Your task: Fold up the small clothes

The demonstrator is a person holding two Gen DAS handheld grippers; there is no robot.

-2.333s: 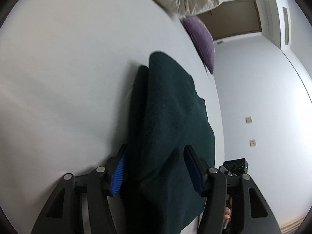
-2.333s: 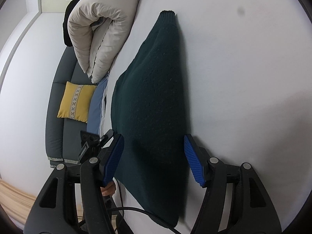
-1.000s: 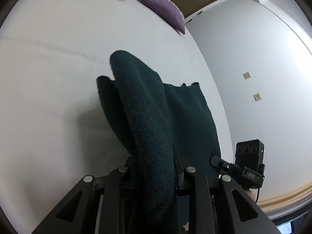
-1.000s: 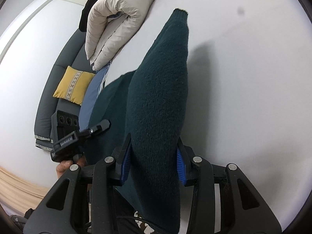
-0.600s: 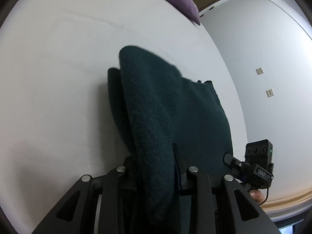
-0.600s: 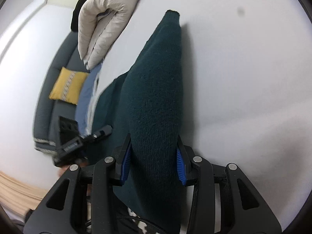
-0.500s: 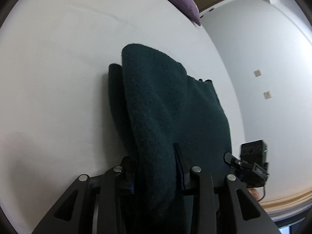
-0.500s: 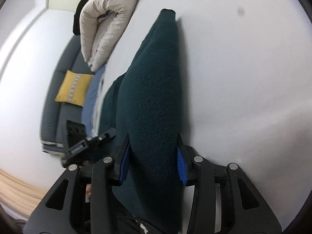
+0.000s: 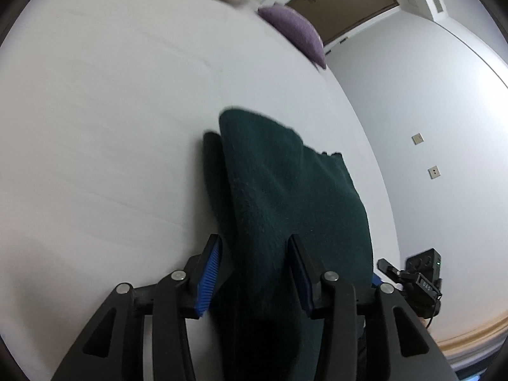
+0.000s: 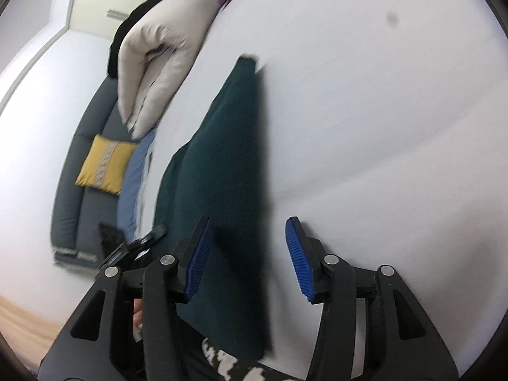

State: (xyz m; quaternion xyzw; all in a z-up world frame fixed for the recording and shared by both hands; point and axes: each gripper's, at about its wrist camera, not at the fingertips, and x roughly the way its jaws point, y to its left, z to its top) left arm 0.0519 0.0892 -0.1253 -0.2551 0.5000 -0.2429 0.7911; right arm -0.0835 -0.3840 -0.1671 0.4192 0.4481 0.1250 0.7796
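Letting go: both the left gripper (image 9: 255, 273) and right gripper (image 10: 249, 257) have just spread, dropping the folded green knit (image 9: 285, 197) flat at frame centre.

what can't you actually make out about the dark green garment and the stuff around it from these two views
- Dark green garment, left wrist view: its near end runs off the bottom edge, between the left gripper jaws.
- Same garment, right wrist view: motion blur smears its edges; layers can't be counted.
- Folded beige bedding, left wrist view: cut off by the top edge.
- Black-and-white patterned fabric, right wrist view: mostly hidden behind the right gripper.
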